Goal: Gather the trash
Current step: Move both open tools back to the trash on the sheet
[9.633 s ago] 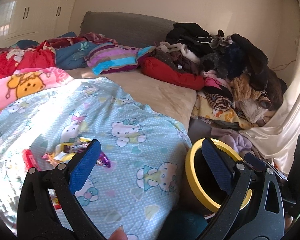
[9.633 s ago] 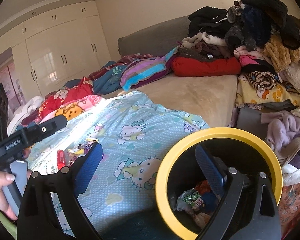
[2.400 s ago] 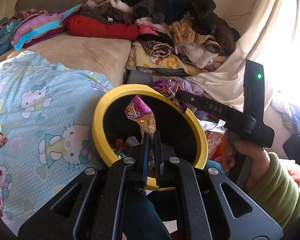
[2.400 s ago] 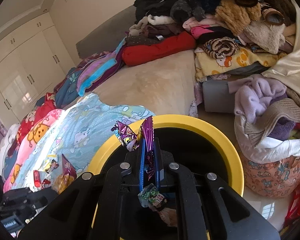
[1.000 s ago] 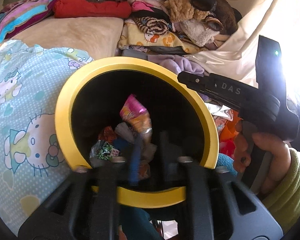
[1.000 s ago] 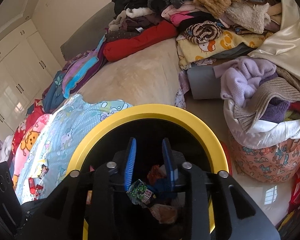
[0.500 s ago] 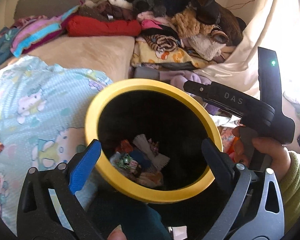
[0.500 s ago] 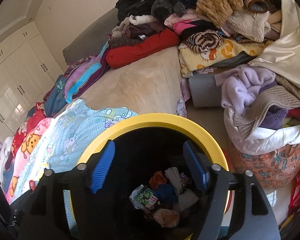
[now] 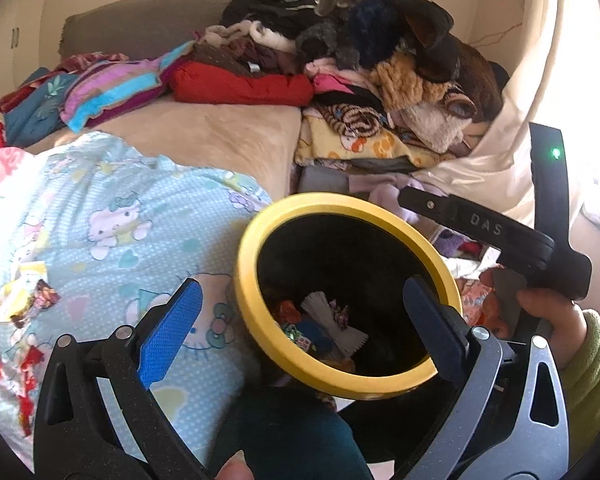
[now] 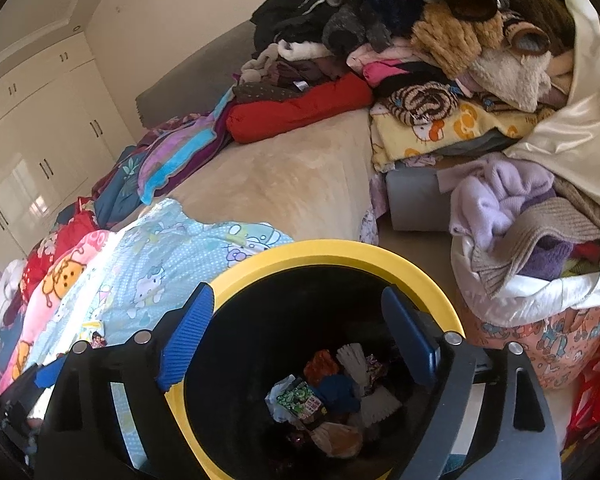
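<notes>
Judging by wrappers (image 10: 320,396) in the bin (image 10: 340,252) beneath both empty grippers, left gripper (image 9: 300,320) spread wide, right gripper (image 10: 300,328) opening, collection is partly done; wrappers on the quilt (image 9: 20,296) beside the left gripper remain.

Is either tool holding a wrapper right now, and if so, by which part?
Neither. The left tool is wide open and empty; the right tool is opening, nothing between its jaws. Wrappers lie in the bin.

Both grippers hanging open and empty

The left gripper (image 9: 300,320) is pointing downward with its jaws spread as wide as they go, nothing between the blue pads (image 9: 170,334). The right gripper (image 10: 300,336) is angling down too, its jaws opening with nothing between them; in the left wrist view the right hand (image 9: 556,320), in a green sleeve (image 9: 592,364), is gripping its handle.
</notes>
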